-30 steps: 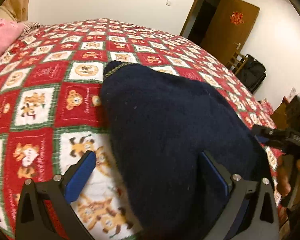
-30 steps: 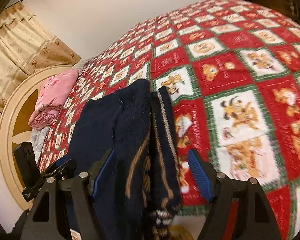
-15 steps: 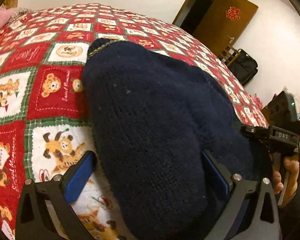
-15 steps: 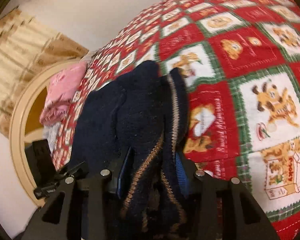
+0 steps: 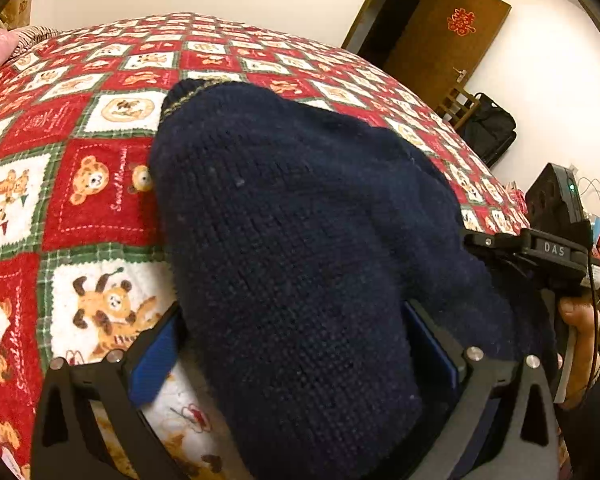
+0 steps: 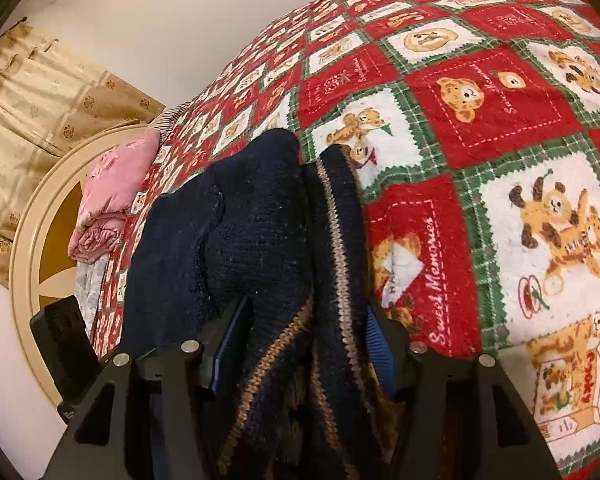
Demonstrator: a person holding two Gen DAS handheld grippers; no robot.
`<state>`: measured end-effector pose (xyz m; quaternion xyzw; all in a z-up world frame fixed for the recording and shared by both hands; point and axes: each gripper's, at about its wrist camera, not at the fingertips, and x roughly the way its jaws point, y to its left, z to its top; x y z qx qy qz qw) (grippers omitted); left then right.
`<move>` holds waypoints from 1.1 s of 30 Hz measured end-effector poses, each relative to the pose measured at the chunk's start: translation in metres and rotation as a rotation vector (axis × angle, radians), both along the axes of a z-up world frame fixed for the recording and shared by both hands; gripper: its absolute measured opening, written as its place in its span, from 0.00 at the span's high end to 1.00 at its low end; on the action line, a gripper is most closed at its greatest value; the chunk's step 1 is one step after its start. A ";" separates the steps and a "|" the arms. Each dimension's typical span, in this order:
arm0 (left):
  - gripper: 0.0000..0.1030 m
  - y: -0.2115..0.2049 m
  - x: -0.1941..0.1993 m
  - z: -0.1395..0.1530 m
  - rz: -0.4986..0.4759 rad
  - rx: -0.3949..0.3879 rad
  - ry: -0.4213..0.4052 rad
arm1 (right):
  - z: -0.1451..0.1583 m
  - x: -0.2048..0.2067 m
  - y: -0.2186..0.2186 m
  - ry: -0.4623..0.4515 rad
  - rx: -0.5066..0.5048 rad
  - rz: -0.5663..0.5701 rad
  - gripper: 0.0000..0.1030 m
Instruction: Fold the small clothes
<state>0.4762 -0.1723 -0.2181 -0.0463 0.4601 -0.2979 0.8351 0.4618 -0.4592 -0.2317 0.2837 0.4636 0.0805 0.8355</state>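
Note:
A dark navy knitted sweater (image 5: 292, 248) lies bunched on the red, green and white bear-print bedspread (image 5: 92, 184). My left gripper (image 5: 296, 344) has its blue pads on either side of a thick fold of it, the jaws still fairly wide. In the right wrist view the sweater (image 6: 256, 236) shows its tan-striped hem (image 6: 336, 240). My right gripper (image 6: 304, 344) is shut on that hem end. The right gripper also shows in the left wrist view (image 5: 540, 256), at the sweater's right edge.
Folded pink cloth (image 6: 112, 196) lies by the cream headboard (image 6: 32, 240) with a beige curtain (image 6: 28, 92) behind. A brown door (image 5: 440, 40), a chair and a black bag (image 5: 488, 128) stand past the bed's far side.
My right gripper closed onto the striped hem end. My left gripper pushed forward onto the sweater, and its jaws narrowed around the fold.

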 end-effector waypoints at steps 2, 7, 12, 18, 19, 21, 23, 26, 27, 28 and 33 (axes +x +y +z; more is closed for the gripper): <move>0.00 -0.002 0.000 0.001 -0.007 0.009 -0.006 | 0.000 0.001 0.003 0.003 -0.009 -0.002 0.47; 0.01 -0.008 -0.005 0.004 -0.031 0.043 -0.040 | 0.001 -0.003 0.009 -0.007 -0.006 0.009 0.60; 0.03 -0.006 -0.001 0.000 -0.037 0.011 -0.007 | -0.010 -0.001 -0.004 -0.012 0.102 -0.009 0.60; 0.10 -0.011 -0.004 0.002 -0.054 0.015 -0.017 | -0.009 0.000 0.002 -0.014 0.091 -0.003 0.62; 0.15 -0.011 -0.005 0.004 -0.056 0.016 -0.020 | -0.009 -0.001 0.004 -0.015 0.082 -0.004 0.64; 0.25 -0.012 -0.008 0.008 -0.058 0.017 -0.030 | -0.004 -0.005 0.007 -0.025 0.060 -0.002 0.67; 0.34 -0.015 -0.013 0.014 -0.062 0.041 -0.060 | -0.001 -0.007 0.011 -0.031 0.040 -0.015 0.68; 0.43 -0.016 -0.017 0.020 -0.049 0.068 -0.074 | 0.002 -0.010 0.012 -0.035 0.038 -0.038 0.69; 0.45 -0.015 -0.017 0.020 -0.042 0.073 -0.074 | 0.003 -0.011 0.012 -0.038 0.036 -0.043 0.70; 0.47 -0.015 -0.018 0.022 -0.033 0.076 -0.073 | 0.005 -0.014 0.012 -0.043 0.027 -0.047 0.71; 0.52 -0.012 -0.025 0.031 -0.004 0.082 -0.083 | 0.015 -0.022 0.013 -0.066 0.021 -0.052 0.75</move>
